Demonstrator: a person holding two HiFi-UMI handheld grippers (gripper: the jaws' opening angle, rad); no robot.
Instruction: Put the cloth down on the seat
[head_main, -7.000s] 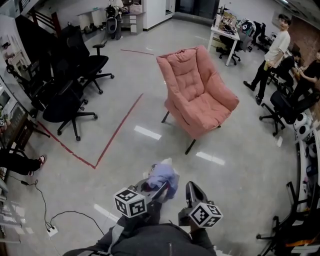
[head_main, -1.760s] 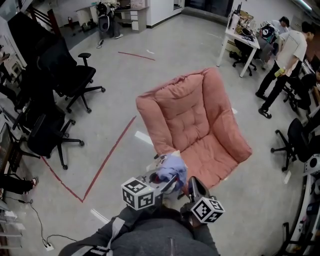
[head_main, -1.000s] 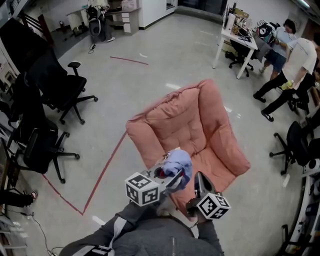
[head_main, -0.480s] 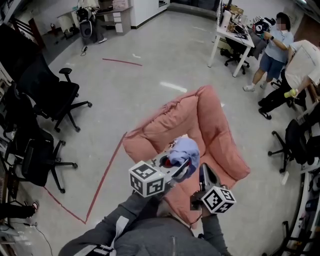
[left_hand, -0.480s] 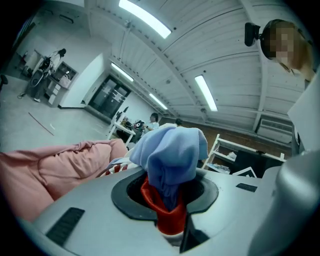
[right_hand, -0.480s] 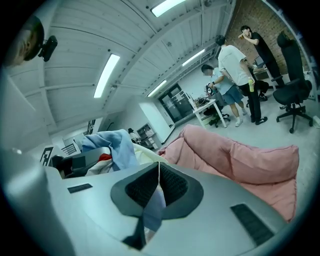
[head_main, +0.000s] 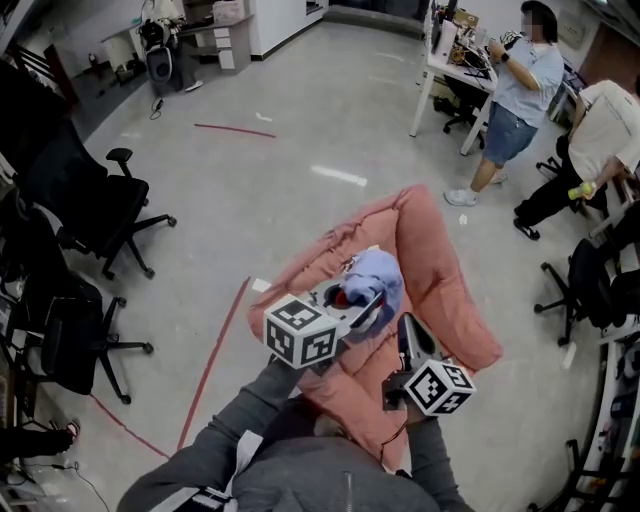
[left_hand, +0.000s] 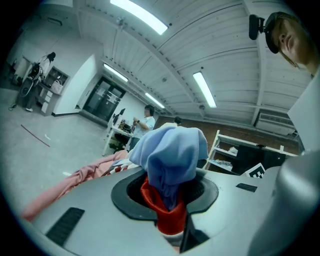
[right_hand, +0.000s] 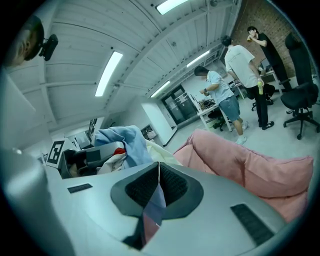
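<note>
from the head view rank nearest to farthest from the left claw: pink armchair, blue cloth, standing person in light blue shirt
1. blue cloth, gripped in the left claw.
2. pink armchair, just below and beyond it.
3. standing person in light blue shirt, far off at the upper right.

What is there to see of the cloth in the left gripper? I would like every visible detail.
The cloth looks like soft, thin fabric, mostly light blue with a shiny red part low down, crumpled into a bundle. The left gripper is shut on its lower end, so the blue part puffs out beyond the jaws. It is held in the air over the pink armchair and appears clear of the seat.
</note>
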